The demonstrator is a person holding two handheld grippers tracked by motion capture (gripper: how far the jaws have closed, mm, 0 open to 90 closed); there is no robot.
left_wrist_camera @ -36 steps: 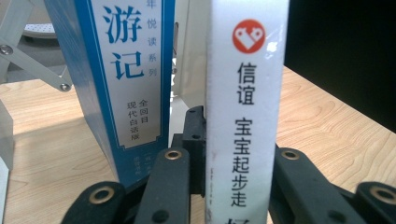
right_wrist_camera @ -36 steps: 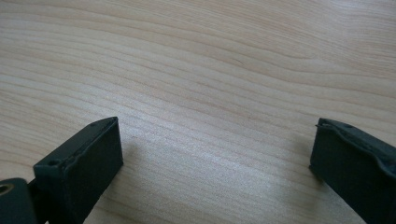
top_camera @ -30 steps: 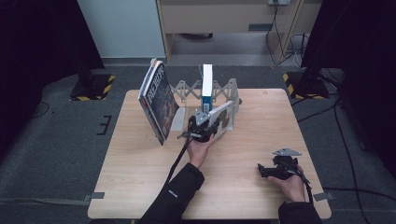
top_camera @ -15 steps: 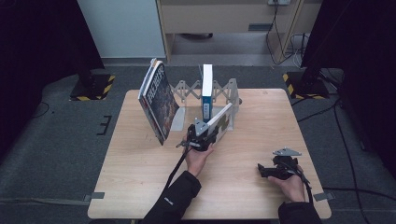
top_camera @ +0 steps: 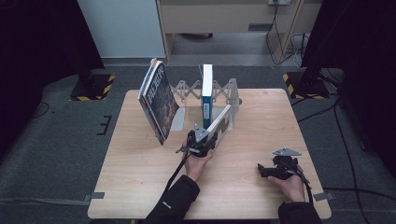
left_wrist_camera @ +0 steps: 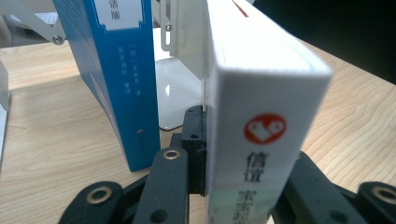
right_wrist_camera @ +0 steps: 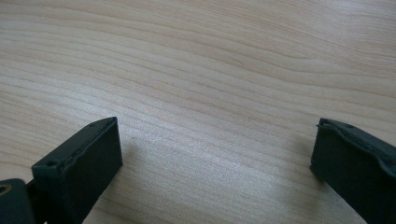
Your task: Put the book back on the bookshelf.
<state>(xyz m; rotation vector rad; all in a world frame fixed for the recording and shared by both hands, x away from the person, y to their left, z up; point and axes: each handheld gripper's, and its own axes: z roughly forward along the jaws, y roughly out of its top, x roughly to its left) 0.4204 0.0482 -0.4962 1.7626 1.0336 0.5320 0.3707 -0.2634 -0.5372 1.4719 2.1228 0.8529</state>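
A wooden table [top_camera: 140,186] carried a large dark-covered book [top_camera: 159,100] leaning at the left of an accordion-style book rack [top_camera: 187,88], with a blue book [top_camera: 207,91] upright in the middle. Just right of it, a white book [top_camera: 220,125] leaned, its spine clamped by the left gripper [top_camera: 201,140]. The right gripper [top_camera: 273,169] rested near the table's right edge, jaws spread wide over bare wood.

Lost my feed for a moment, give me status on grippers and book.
Left gripper shut on white book, tilted. Right gripper open, resting on table. Blue book upright close beside.
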